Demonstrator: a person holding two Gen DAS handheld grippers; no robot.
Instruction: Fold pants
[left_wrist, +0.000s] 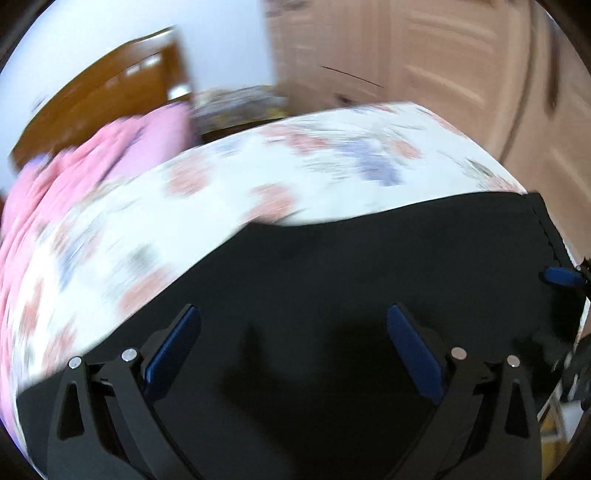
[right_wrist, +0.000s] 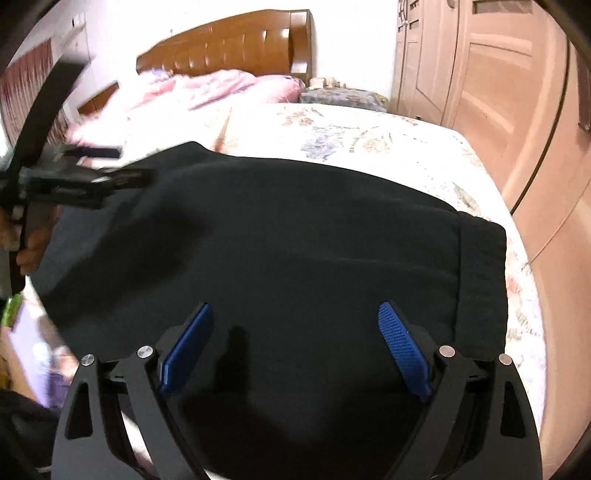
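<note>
While both grippers are hovering over the dark cloth with nothing between their pads, the fold is sitting at a pause between grasps. The right gripper (right_wrist: 295, 343) is standing with its blue pads (right_wrist: 402, 347) spread wide, poised just above the black pants (right_wrist: 280, 236) near the bed's near edge. The left gripper (left_wrist: 293, 347) is likewise spread, empty, and pointing across the same garment; its view is smeared with motion blur, so it is probably travelling. In the right wrist view the left gripper is showing at the pants' far left corner, its fingers apart and close to the cloth; whether they are touching it I cannot tell.

The pants are lying as a broad, fairly flat dark block across the near part of the floral bedsheet (right_wrist: 369, 133), reaching almost to the bed's right edge, where a narrower band of cloth is lying along that side. A pink quilt (right_wrist: 221, 88) is bunched at the head end, below the wooden headboard (right_wrist: 229, 44), and wardrobe doors (right_wrist: 491, 85) are standing beyond the right edge.

Judging by the tidy rectangle, at least one fold looks done. The next move probably calls for each gripper to pinch an edge or corner of the block, lift evenly and carry it across for another fold.
</note>
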